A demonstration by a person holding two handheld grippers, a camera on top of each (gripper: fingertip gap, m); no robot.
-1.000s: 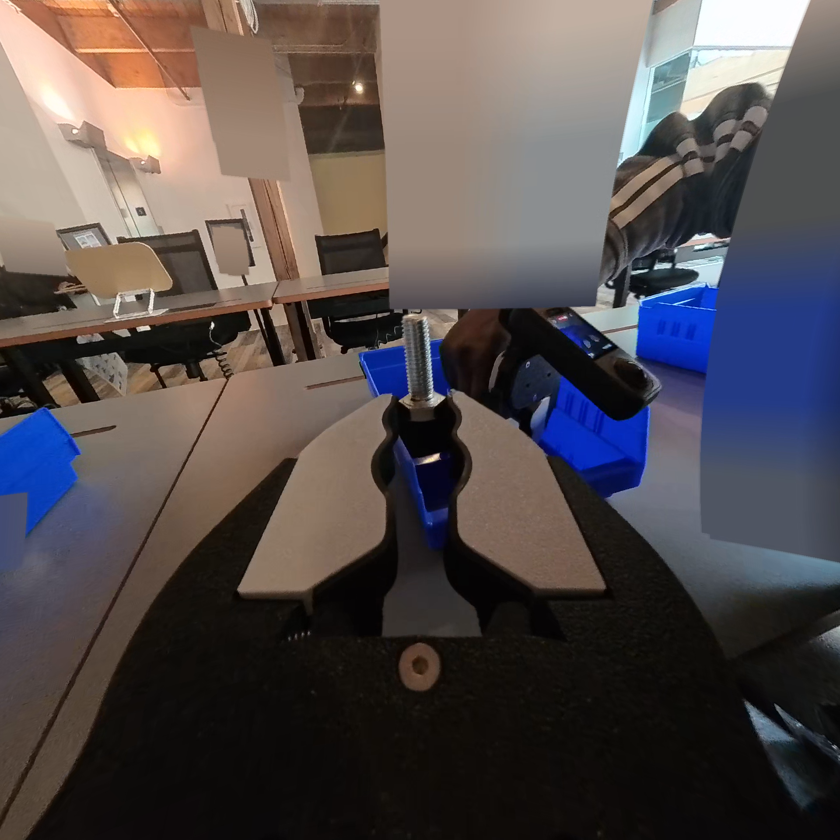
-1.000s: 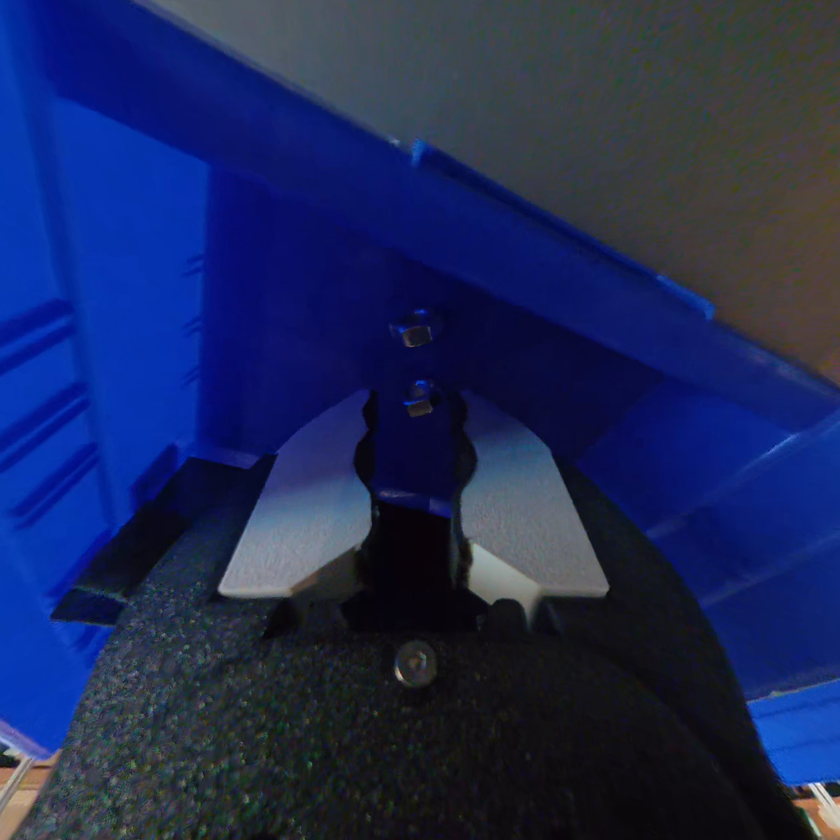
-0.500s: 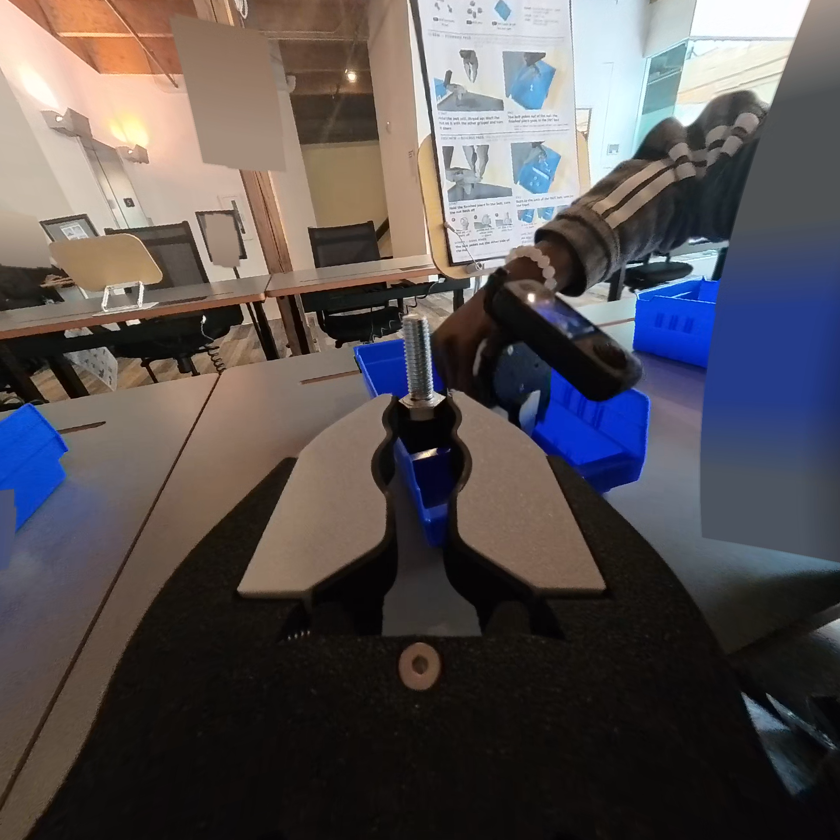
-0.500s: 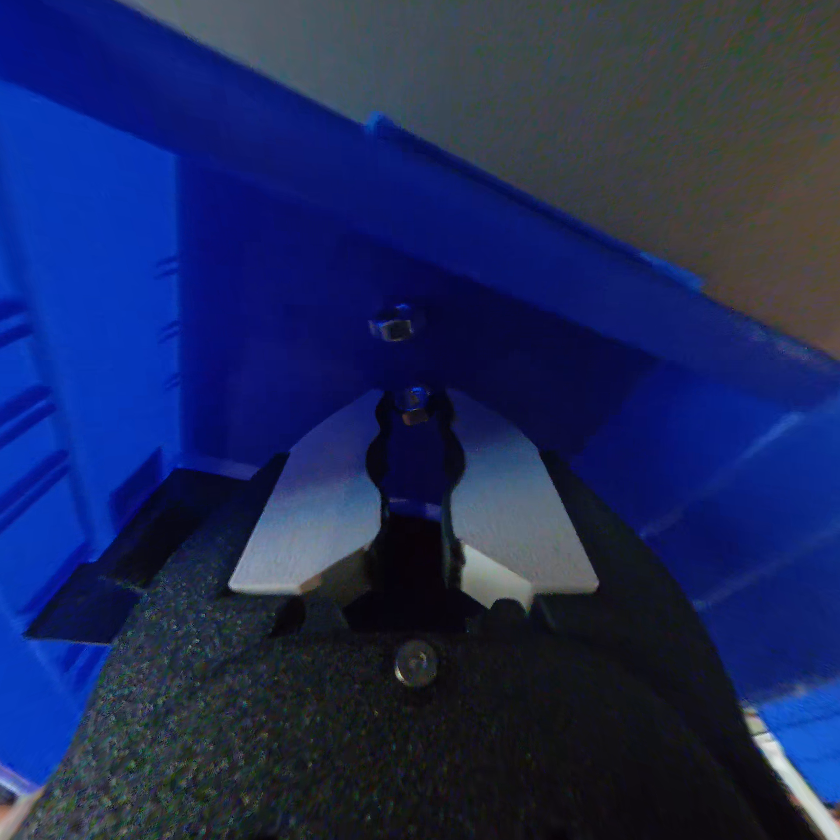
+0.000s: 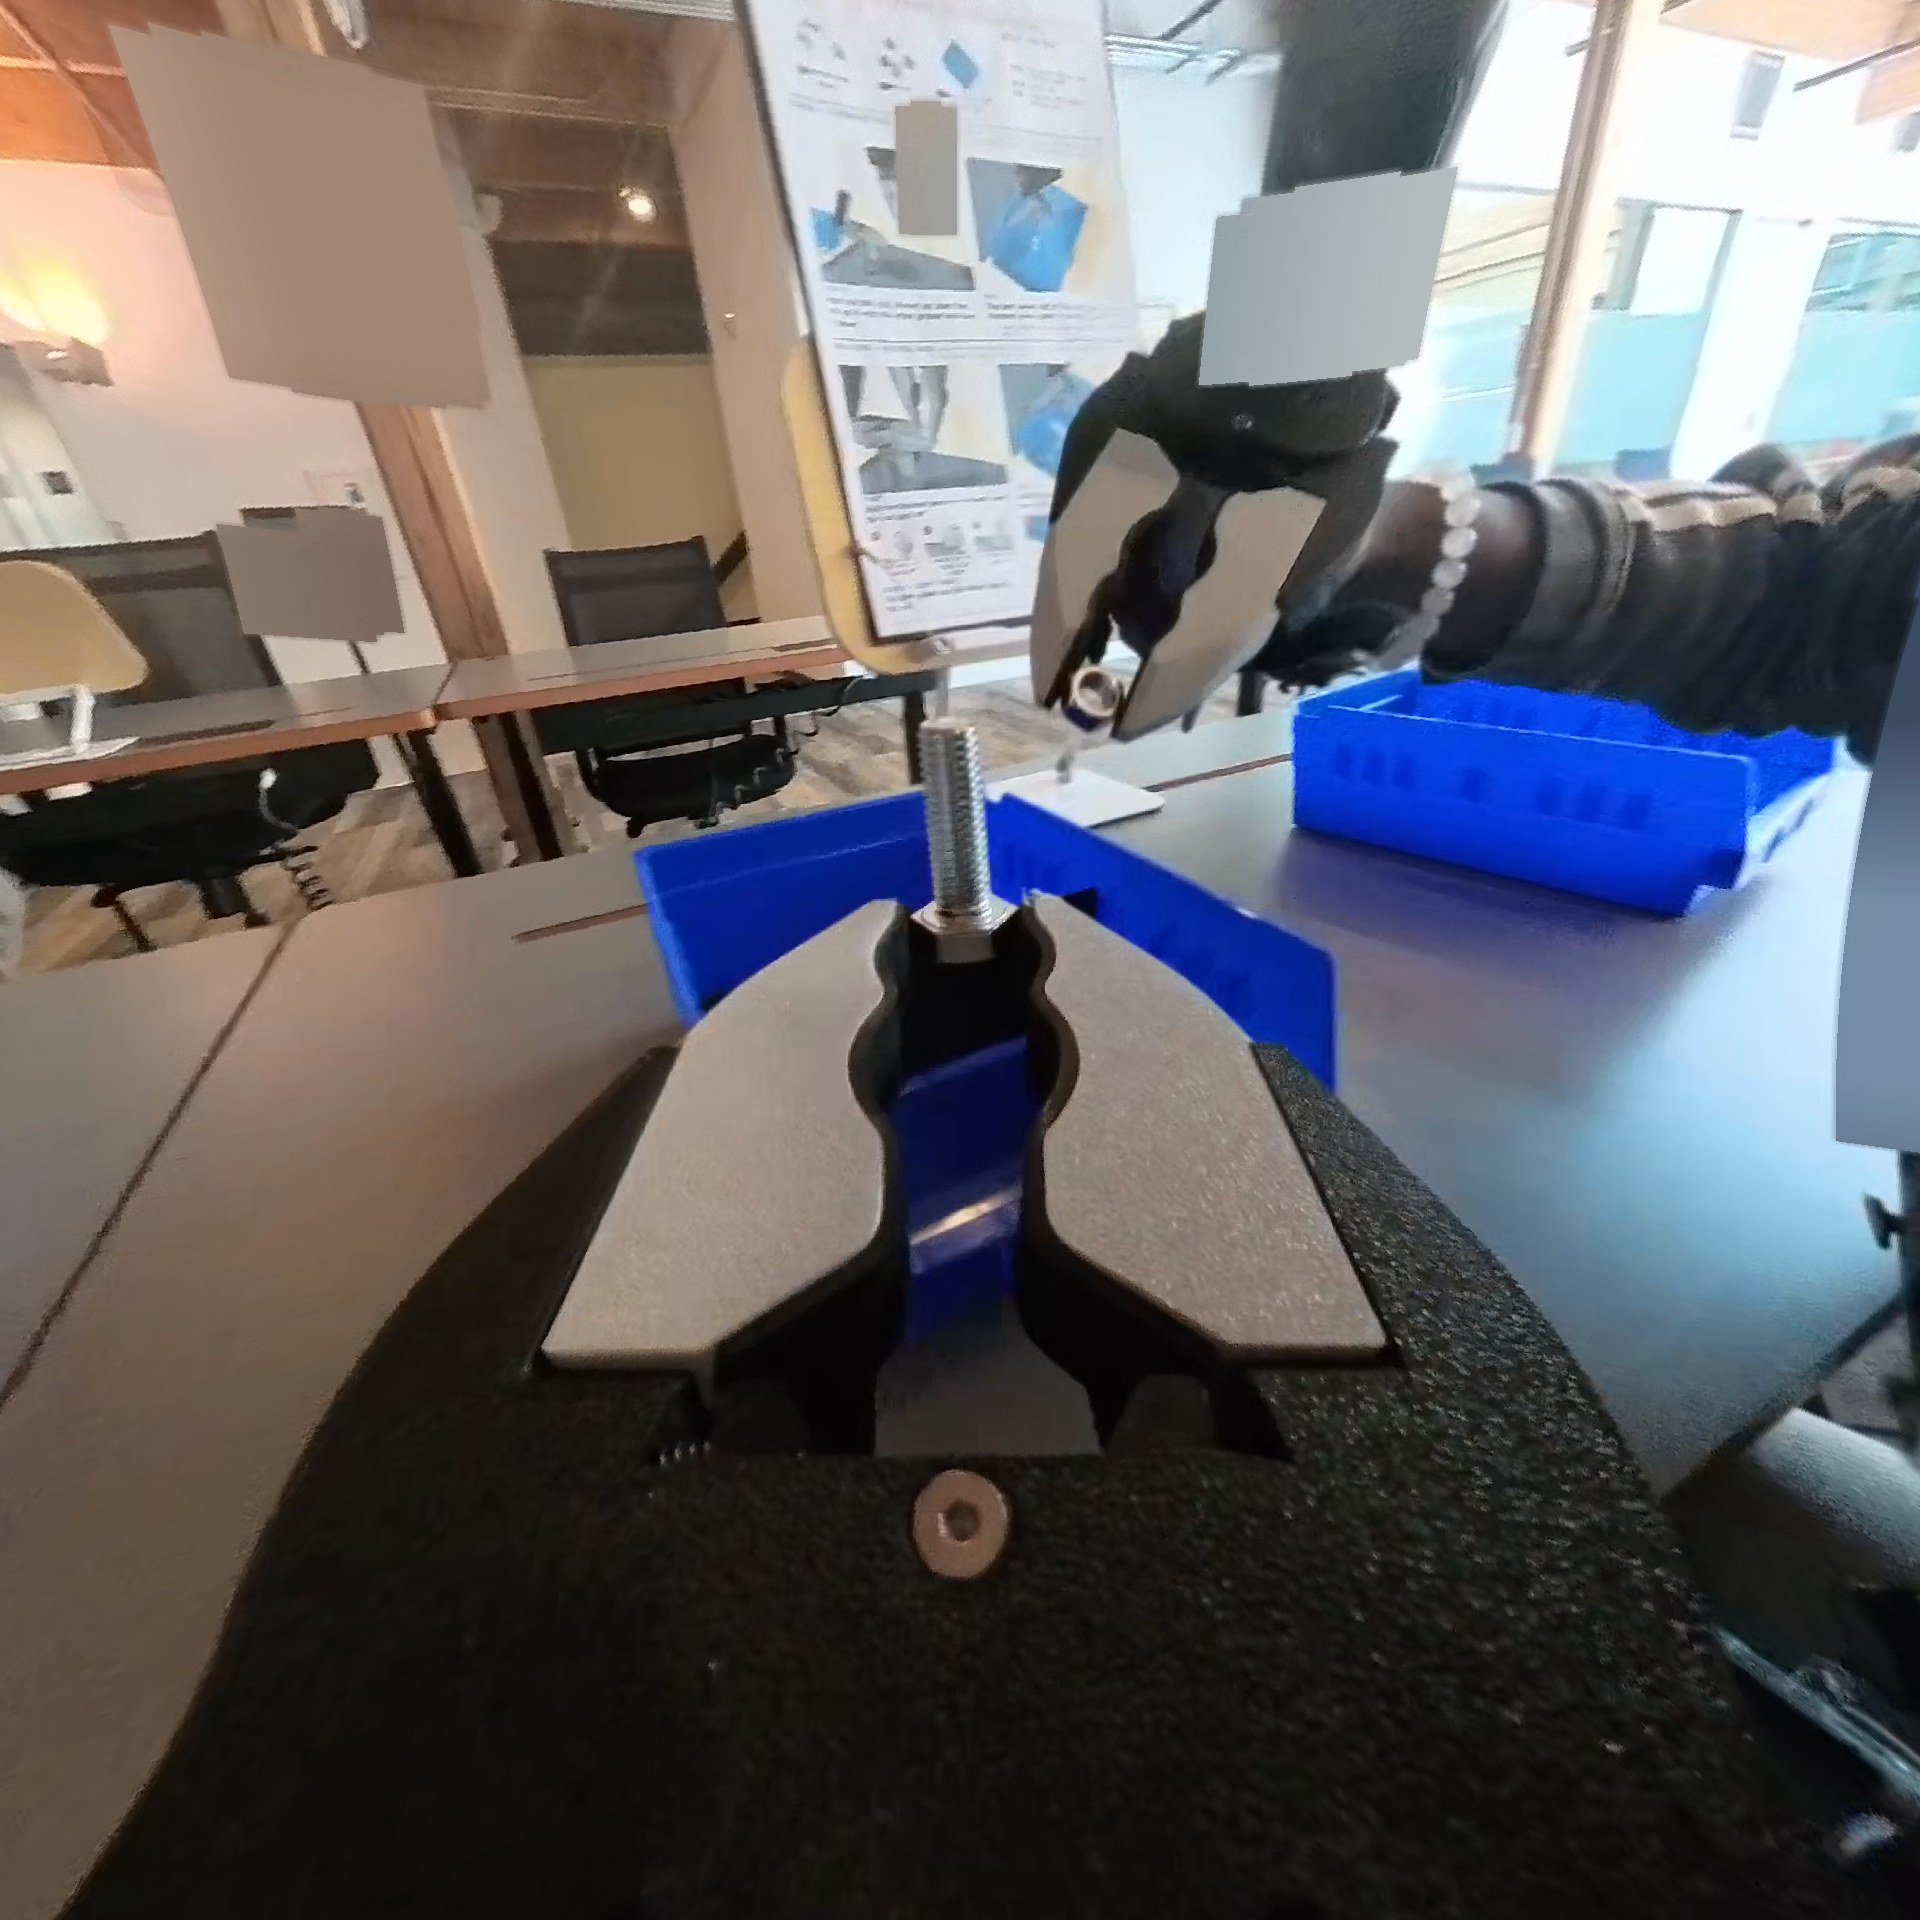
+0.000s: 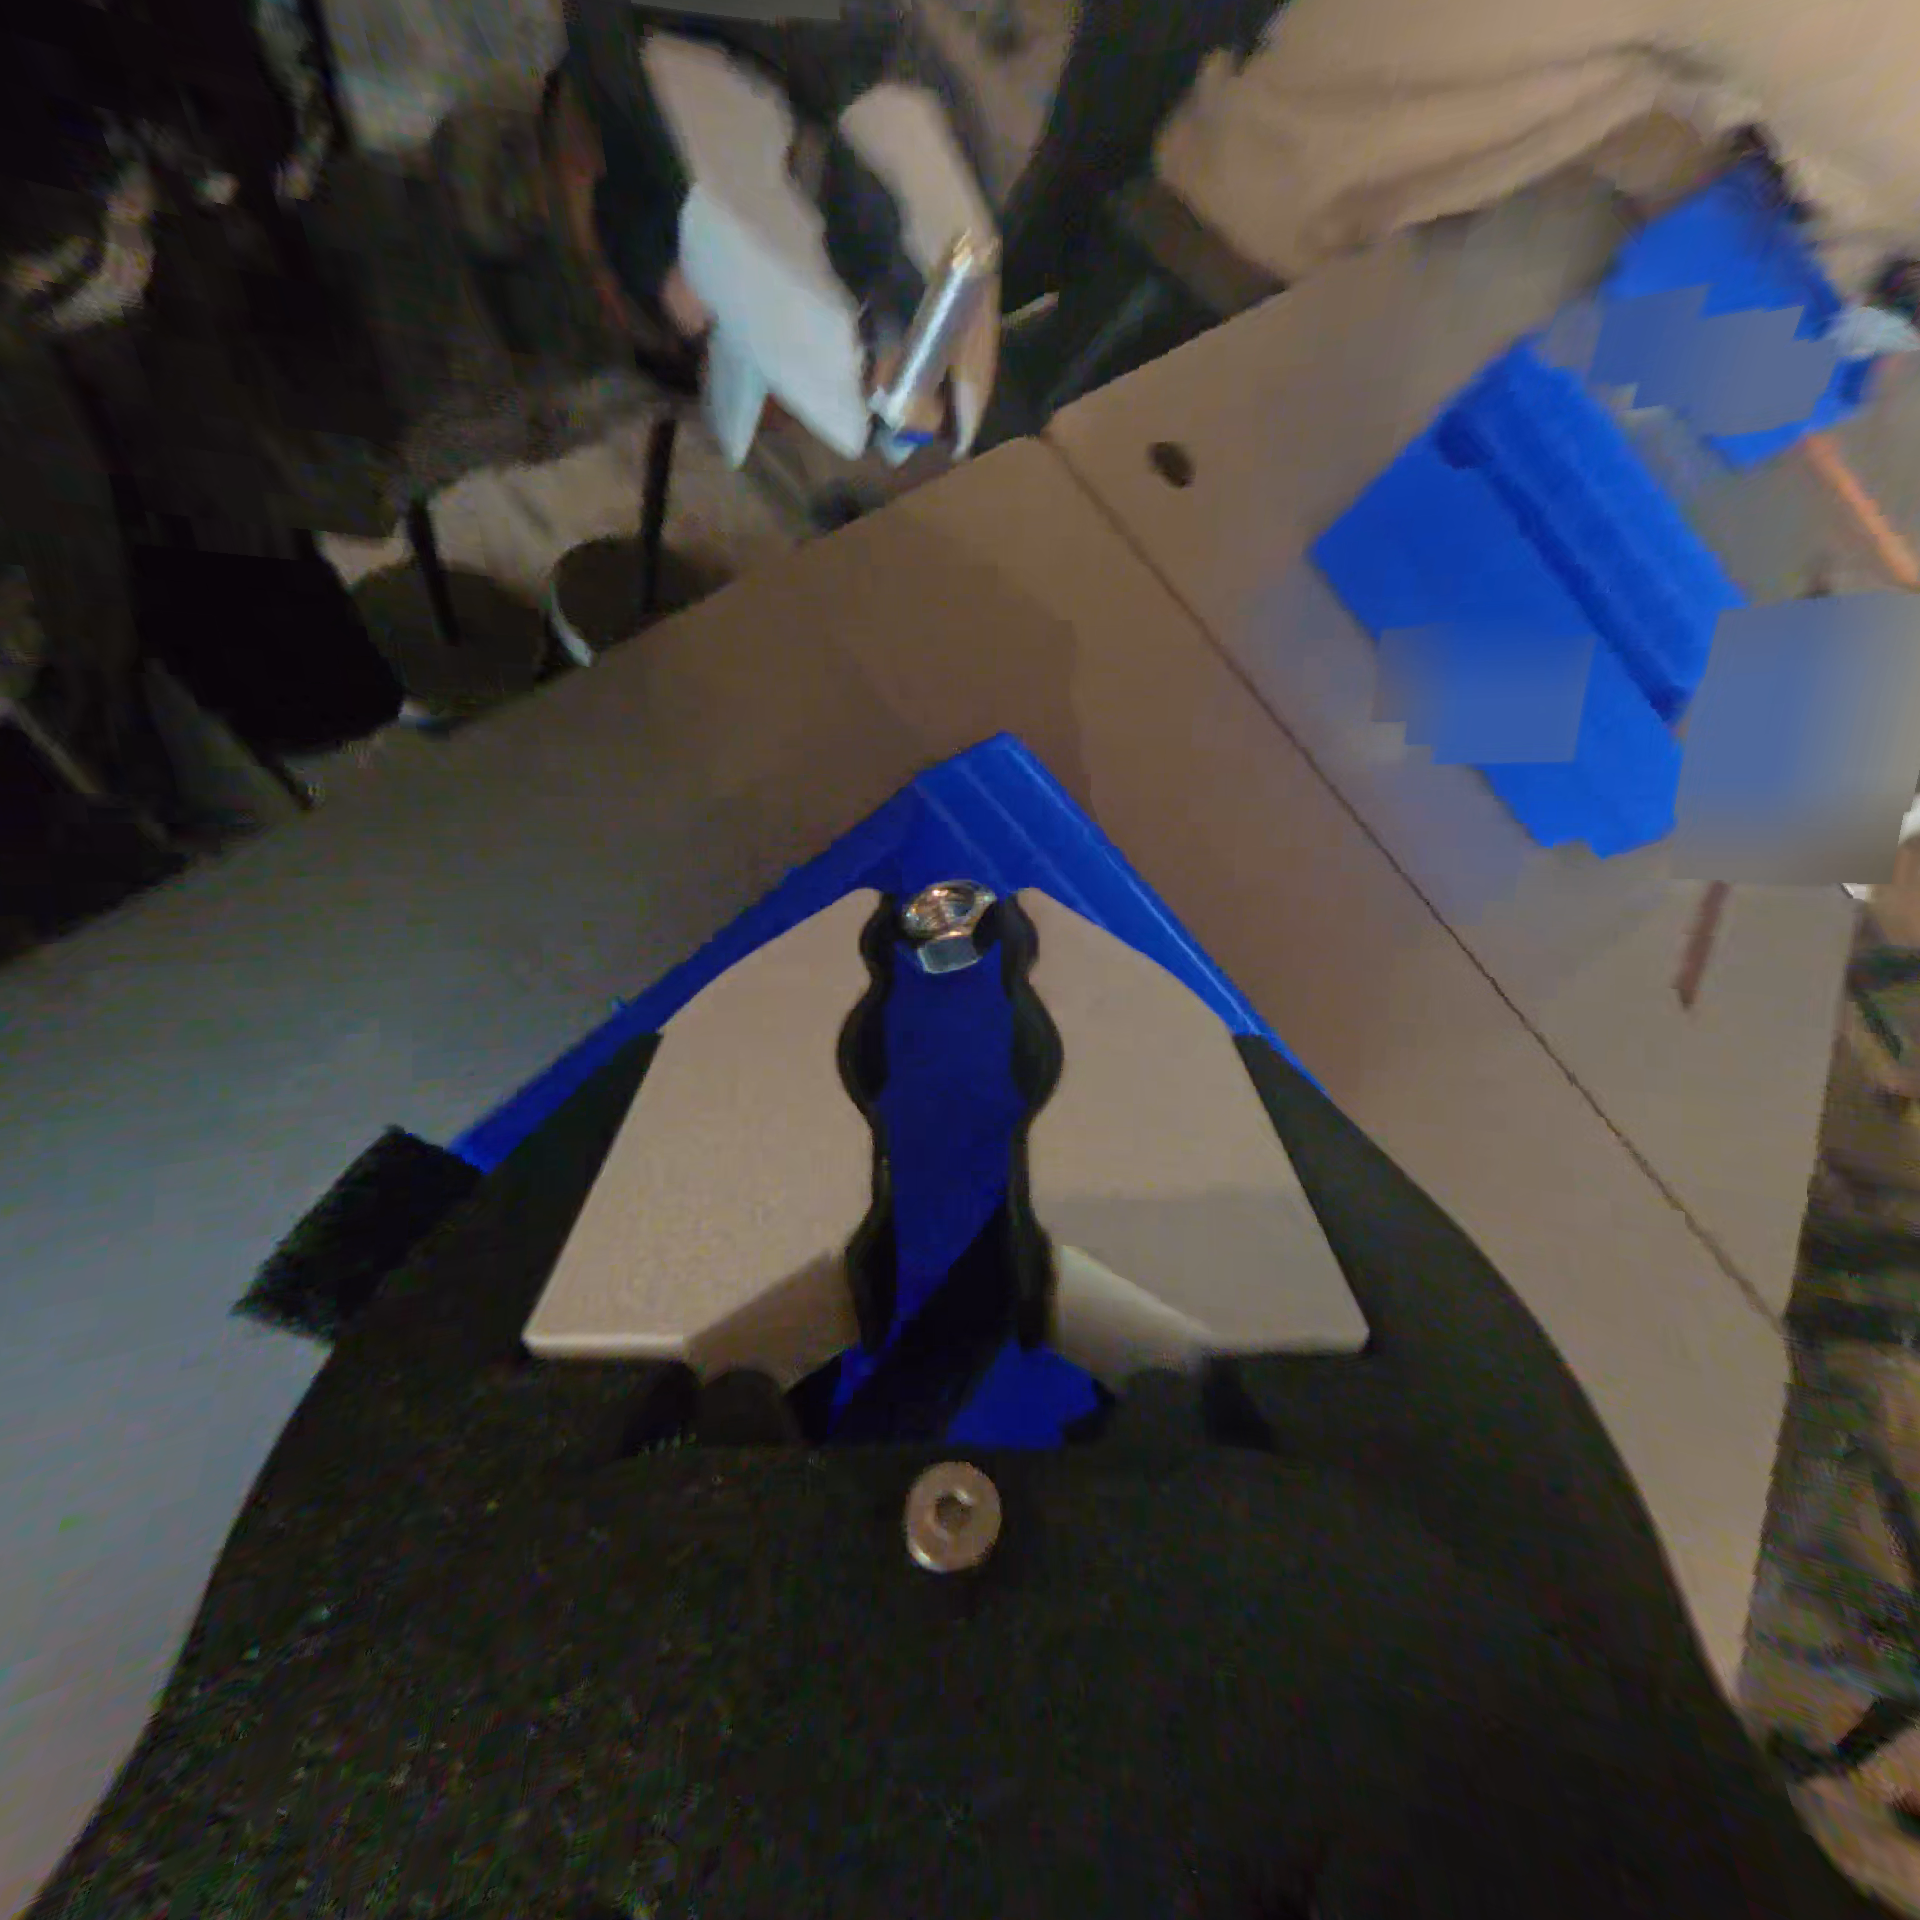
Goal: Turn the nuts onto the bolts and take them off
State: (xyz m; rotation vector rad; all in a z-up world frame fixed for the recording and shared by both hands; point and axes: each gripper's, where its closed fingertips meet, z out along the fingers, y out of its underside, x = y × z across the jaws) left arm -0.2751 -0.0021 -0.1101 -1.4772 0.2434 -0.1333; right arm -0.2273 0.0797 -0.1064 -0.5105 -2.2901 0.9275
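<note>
My left gripper (image 5: 961, 925) is shut on the hex head of a silver bolt (image 5: 956, 821), which stands upright with its thread pointing up. My right gripper (image 5: 1091, 707) hangs above and to the right of the bolt's tip, shut on a silver nut (image 5: 1091, 694). In the right wrist view the same gripper (image 6: 943, 930) pinches the nut (image 6: 940, 930) at its fingertips over a blue bin (image 6: 966, 810). The left gripper with the bolt (image 6: 935, 332) shows blurred in that view at the top.
A blue bin (image 5: 1174, 935) sits on the grey table (image 5: 364, 1039) just behind my left gripper. A second blue bin (image 5: 1538, 800) stands at the right. An instruction board (image 5: 945, 312) stands behind. A person's sleeved arm (image 5: 1662, 592) holds the right gripper.
My right gripper has closed on a nut inside the blue bin and lifted it out, up to beside the bolt's tip. My left gripper still holds the bolt upright.
</note>
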